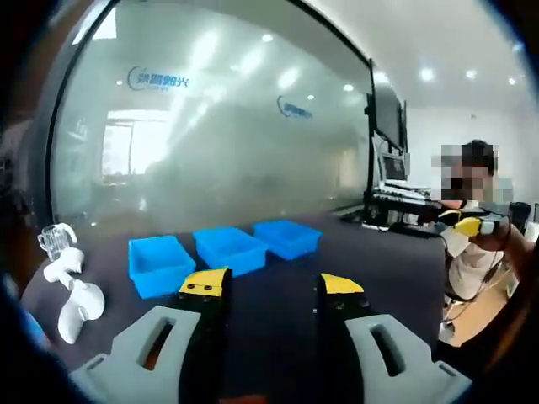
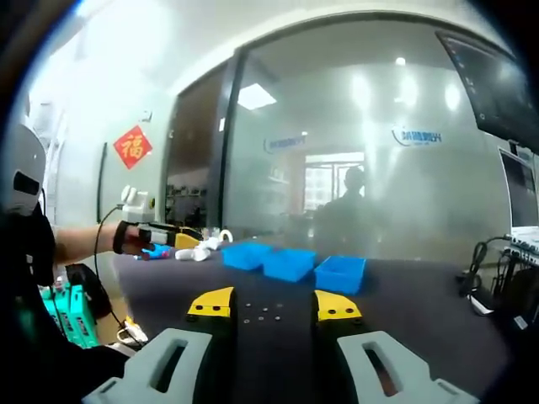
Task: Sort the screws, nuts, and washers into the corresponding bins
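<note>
Both grippers hung above the dark tabletop with nothing between them: the left gripper had its yellow-tipped fingers spread wide and empty, and the right gripper had its own spread just the same. Three blue bins sat in a row well beyond the left fingers, and as far as their open tops could be read, no hardware showed inside, though the floors were too blurred to be sure. The small parts lay loose on the tabletop right between the right fingers, just past the tips, short of the bins. Roughly half a dozen pale specks could be made out, too tiny to split into screws, nuts and washers. So the sorting looked barely begun, if begun at all: every visible piece was unsorted and no pick was under way. Off to the left of the left fingers lay a white plastic object near the tabletop's edge, and a person's forearm reached in far to the left of the right fingers.
</note>
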`<state>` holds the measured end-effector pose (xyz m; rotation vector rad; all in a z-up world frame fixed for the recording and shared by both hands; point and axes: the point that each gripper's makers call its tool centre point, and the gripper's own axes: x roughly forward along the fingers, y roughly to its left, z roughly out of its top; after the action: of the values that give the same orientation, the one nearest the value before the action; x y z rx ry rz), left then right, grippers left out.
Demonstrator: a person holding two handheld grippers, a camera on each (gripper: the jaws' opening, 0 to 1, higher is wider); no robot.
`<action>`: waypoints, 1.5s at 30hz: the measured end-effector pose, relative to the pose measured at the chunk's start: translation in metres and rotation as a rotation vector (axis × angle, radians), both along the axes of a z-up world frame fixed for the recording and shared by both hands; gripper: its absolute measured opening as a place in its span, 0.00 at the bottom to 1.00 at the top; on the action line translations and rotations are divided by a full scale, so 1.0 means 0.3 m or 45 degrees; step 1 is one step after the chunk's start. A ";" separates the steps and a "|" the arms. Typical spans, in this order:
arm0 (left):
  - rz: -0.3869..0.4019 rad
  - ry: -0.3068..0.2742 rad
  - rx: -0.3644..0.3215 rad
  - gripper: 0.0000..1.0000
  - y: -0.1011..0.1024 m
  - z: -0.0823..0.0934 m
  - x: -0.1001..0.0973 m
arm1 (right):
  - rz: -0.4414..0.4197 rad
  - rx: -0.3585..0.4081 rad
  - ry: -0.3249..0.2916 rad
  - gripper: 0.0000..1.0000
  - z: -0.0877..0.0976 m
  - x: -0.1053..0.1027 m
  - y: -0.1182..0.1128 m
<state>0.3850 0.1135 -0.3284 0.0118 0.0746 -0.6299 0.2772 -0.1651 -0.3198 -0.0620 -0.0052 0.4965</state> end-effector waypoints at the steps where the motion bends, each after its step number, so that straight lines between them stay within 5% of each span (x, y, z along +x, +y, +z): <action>1: -0.011 0.006 -0.003 0.38 0.002 -0.005 -0.008 | 0.001 0.000 0.000 0.31 0.000 0.001 0.001; 21: -0.107 0.081 0.026 0.39 0.003 -0.108 -0.171 | 0.009 -0.031 0.034 0.31 -0.038 0.014 0.004; 38: -0.182 0.179 0.078 0.39 -0.073 -0.126 -0.128 | 0.022 -0.093 0.079 0.31 -0.092 0.003 0.013; 45: -0.241 0.194 0.161 0.39 -0.136 -0.129 -0.100 | 0.030 -0.109 0.108 0.31 -0.117 -0.007 0.006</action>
<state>0.3549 0.0726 -0.3669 0.0939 0.2625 -0.8136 0.2753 -0.1632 -0.3550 -0.1244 0.0983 0.5223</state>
